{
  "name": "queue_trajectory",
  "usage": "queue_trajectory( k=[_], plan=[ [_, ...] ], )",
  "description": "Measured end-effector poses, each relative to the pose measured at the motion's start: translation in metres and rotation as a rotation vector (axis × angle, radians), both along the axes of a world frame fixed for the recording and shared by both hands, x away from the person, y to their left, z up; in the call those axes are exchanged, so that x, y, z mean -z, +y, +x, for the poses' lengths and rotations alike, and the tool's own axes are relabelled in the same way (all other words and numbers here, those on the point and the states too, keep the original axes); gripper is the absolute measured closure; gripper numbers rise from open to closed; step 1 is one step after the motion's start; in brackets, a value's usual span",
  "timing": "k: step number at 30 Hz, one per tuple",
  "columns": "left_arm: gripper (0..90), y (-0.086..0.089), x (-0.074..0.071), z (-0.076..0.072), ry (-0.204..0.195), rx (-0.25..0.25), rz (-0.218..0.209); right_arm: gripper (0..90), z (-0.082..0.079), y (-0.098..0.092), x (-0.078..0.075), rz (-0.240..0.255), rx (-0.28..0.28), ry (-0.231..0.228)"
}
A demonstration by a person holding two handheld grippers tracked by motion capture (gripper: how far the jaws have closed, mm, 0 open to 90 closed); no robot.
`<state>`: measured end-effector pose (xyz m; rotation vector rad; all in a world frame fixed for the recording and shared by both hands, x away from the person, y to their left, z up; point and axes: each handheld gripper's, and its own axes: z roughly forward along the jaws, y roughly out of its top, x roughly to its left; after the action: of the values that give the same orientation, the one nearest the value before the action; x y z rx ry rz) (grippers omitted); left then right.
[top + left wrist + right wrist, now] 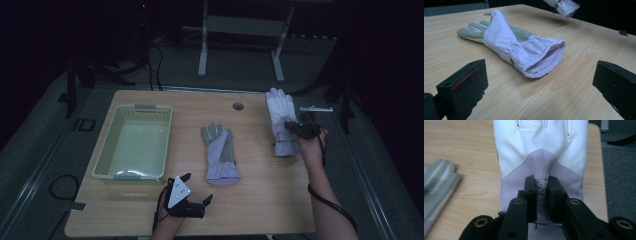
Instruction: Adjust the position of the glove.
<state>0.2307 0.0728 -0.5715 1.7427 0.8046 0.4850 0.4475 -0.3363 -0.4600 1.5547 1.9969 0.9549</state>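
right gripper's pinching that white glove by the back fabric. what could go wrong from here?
The right gripper pinches just a narrow fold of the white glove, so the fabric may slip out. The dangling glove could also miss the basket or drag across the other glove lying between them.

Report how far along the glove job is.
Done: nothing is in the basket yet. In hand: the right hand-held gripper is shut on a fold of the white glove at the table's right side. Left: the grey-palmed glove lies mid-table untouched; the left hand-held gripper waits open near it.
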Motion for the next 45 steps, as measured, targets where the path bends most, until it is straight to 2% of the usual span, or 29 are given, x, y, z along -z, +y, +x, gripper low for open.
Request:
queue_trajectory(
  k=[5, 8, 9, 16, 20, 22, 29, 31, 32, 33, 35, 39, 42, 45],
  plan=[
    [0.0, 0.0, 0.0, 0.001, 0.008, 0.016, -0.001, 79.6, -0.029, 0.003, -0.019, 0.015, 0.045, -0.012],
    [0.0, -0.001, 0.0, 0.0, 0.005, 0.027, 0.008, 79.5, -0.049, 0.003, -0.024, 0.056, 0.086, -0.02],
    [0.0, -0.002, 0.0, 0.001, 0.006, 0.032, 0.01, 79.5, -0.055, 0.005, -0.024, 0.054, 0.095, -0.019],
    [0.0, -0.004, 0.0, 0.0, -0.004, 0.036, 0.03, 79.4, -0.091, 0.014, -0.013, 0.063, 0.128, -0.005],
    [0.0, -0.004, 0.0, -0.001, -0.013, 0.037, 0.032, 79.3, -0.105, 0.015, -0.005, 0.081, 0.146, -0.007],
    [0.0, -0.004, 0.0, -0.002, -0.016, 0.039, 0.034, 79.3, -0.11, 0.017, 0.001, 0.073, 0.147, -0.002],
    [0.0, -0.004, 0.0, -0.003, -0.031, 0.035, 0.037, 79.2, -0.108, 0.021, 0.021, 0.08, 0.176, 0.022],
    [0.0, -0.004, 0.0, -0.003, -0.025, 0.04, 0.033, 79.0, -0.099, 0.023, 0.033, 0.068, 0.192, 0.041],
    [0.0, -0.004, 0.0, -0.003, -0.025, 0.04, 0.033, 79.0, -0.099, 0.023, 0.033, 0.068, 0.192, 0.041],
    [0.0, -0.003, 0.0, -0.002, -0.015, 0.044, 0.023, 78.9, -0.091, 0.024, 0.04, 0.065, 0.204, 0.06],
    [0.0, -0.002, 0.0, -0.001, -0.011, 0.045, 0.018, 78.7, -0.085, 0.026, 0.045, 0.05, 0.21, 0.076],
    [0.0, -0.003, 0.0, -0.002, -0.018, 0.043, 0.021, 76.9, -0.073, 0.027, 0.057, 0.038, 0.229, 0.116],
    [0.0, -0.003, 0.0, -0.003, -0.018, 0.043, 0.02, 72.6, -0.068, 0.029, 0.066, 0.028, 0.239, 0.126],
    [0.0, -0.002, 0.0, -0.002, -0.016, 0.043, 0.019, 70.7, -0.067, 0.03, 0.068, 0.025, 0.24, 0.119]
  ],
)
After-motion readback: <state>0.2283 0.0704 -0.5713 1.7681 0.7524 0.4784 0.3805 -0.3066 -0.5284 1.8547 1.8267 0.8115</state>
